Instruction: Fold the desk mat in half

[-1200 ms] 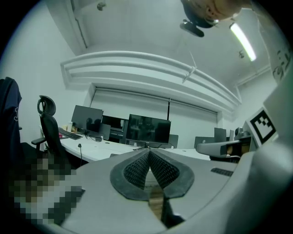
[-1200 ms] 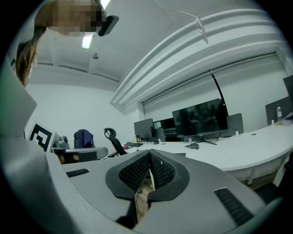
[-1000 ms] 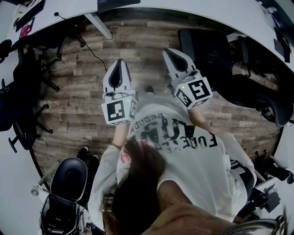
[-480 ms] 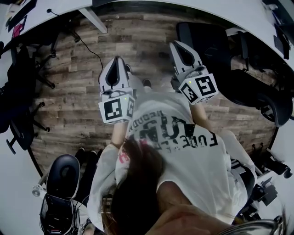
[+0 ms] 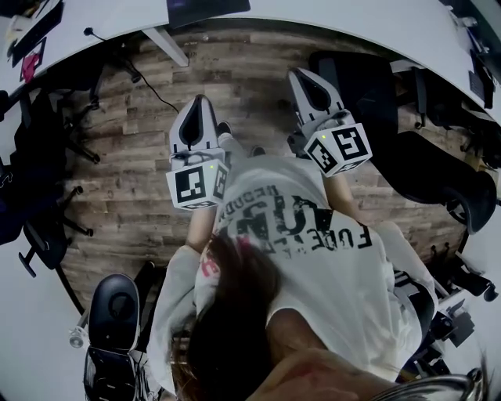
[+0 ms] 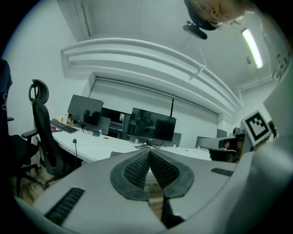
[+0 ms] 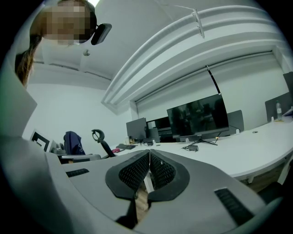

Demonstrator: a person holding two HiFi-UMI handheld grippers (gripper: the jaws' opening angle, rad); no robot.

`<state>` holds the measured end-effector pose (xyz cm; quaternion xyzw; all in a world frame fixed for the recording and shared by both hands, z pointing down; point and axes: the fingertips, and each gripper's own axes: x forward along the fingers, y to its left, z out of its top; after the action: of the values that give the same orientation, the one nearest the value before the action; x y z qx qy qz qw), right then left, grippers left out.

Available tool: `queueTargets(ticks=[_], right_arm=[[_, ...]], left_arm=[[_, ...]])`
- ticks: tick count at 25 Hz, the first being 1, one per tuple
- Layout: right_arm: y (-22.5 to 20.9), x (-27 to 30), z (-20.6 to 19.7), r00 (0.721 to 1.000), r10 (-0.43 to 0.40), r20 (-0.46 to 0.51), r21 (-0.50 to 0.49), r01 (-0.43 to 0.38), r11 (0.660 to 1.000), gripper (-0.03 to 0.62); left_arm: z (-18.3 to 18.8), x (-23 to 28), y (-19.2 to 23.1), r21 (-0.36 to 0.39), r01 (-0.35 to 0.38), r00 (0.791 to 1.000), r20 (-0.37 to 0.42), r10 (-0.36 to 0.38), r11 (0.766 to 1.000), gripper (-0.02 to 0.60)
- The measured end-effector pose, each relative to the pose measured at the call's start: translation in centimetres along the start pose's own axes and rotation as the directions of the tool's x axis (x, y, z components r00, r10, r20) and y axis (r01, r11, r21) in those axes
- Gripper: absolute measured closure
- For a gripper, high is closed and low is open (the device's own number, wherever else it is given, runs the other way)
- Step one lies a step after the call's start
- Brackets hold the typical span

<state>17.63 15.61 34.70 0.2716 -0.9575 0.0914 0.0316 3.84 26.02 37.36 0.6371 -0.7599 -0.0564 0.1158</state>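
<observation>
No desk mat shows in any view. In the head view a person in a white printed T-shirt stands on a wooden floor and holds both grippers up in front of the chest. My left gripper (image 5: 199, 105) points toward the curved white desk (image 5: 329, 16), and in its own view (image 6: 149, 152) the black pads meet at the tips with nothing between them. My right gripper (image 5: 308, 78) is held beside it, slightly farther right. In the right gripper view (image 7: 149, 152) its pads are likewise pressed together and empty.
A curved white desk (image 6: 105, 146) carries monitors (image 6: 151, 125) and a keyboard (image 6: 64, 126). Black office chairs stand at the left (image 5: 43, 157) and right (image 5: 438, 172), another near my feet (image 5: 113, 301). A cable (image 5: 153, 78) trails across the wooden floor (image 5: 133, 180).
Both grippers have drifted slightly; the left one moved a little left and up in the head view. The view has shifted over the floor. Both stay shut.
</observation>
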Motion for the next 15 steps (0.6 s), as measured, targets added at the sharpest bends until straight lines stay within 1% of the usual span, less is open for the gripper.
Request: queueTargets(ticks=[4, 8, 15], right_arm=[[0.6, 3.9, 1.2, 1.0, 0.001, 0.009, -0.007, 0.0, 1.0, 0.594], [1.2, 7.1, 1.4, 1.0, -0.005, -0.003, 0.006, 0.005, 1.0, 0.594], [1.5, 10.6, 0.9, 1.0, -0.026, -0.009, 0.013, 0.026, 1.0, 0.594]], left_arm=[[1.9, 2.5, 3.0, 0.012, 0.01, 1.0, 0.004, -0.01, 1.0, 0.578], [3.3, 4.5, 5.4, 0.015, 0.022, 1.0, 0.012, -0.022, 1.0, 0.578], [3.0, 6.5, 8.9, 0.0, 0.028, 1.0, -0.011, -0.028, 1.0, 0.578]])
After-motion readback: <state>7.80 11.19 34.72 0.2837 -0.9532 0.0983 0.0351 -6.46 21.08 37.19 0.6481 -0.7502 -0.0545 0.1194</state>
